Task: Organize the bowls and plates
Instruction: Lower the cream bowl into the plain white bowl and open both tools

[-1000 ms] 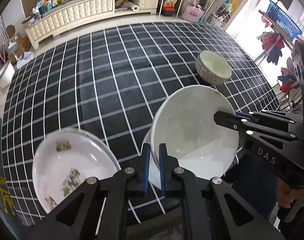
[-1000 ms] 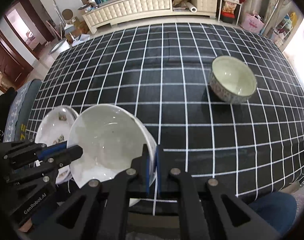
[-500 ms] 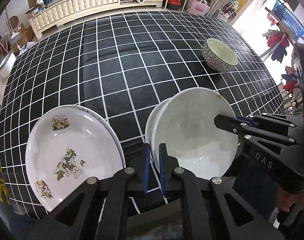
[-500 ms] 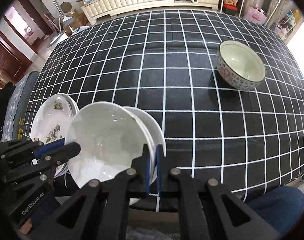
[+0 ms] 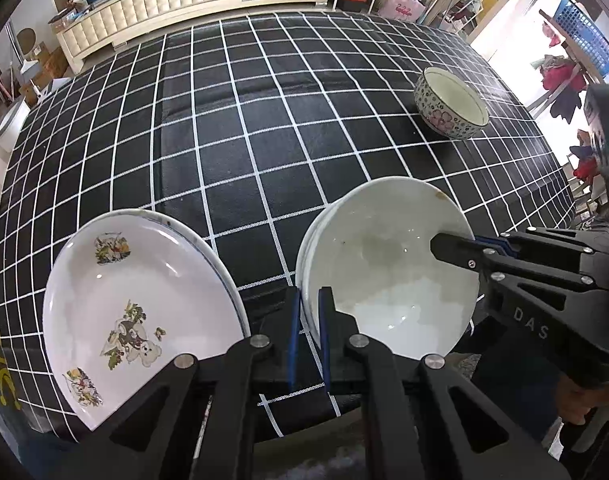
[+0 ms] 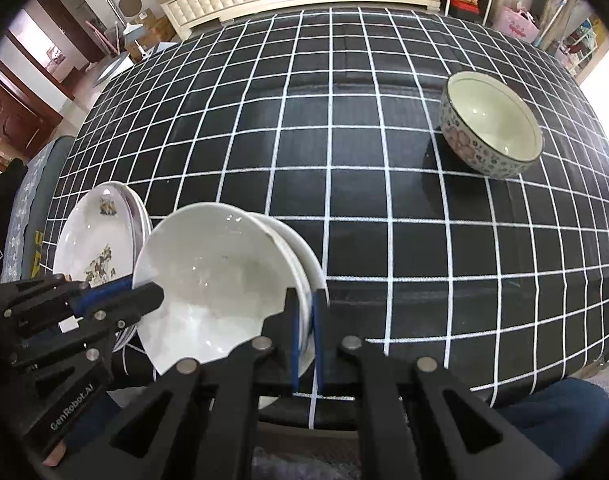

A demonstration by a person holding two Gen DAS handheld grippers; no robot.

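A stack of plain white bowls hangs over the near edge of the black grid tablecloth. My left gripper is shut on the stack's left rim. My right gripper is shut on its right rim; it shows in the left wrist view. A stack of white plates with cartoon prints lies left of the bowls. A flower-patterned bowl stands alone at the far right.
The table's near edge runs just under both grippers. A cream sideboard with clutter stands beyond the far edge. A rack with a blue basket is at the right.
Both grippers have risen and drawn back with the white bowls, so more of the table, plates and patterned bowl shows. Both grips are unchanged.
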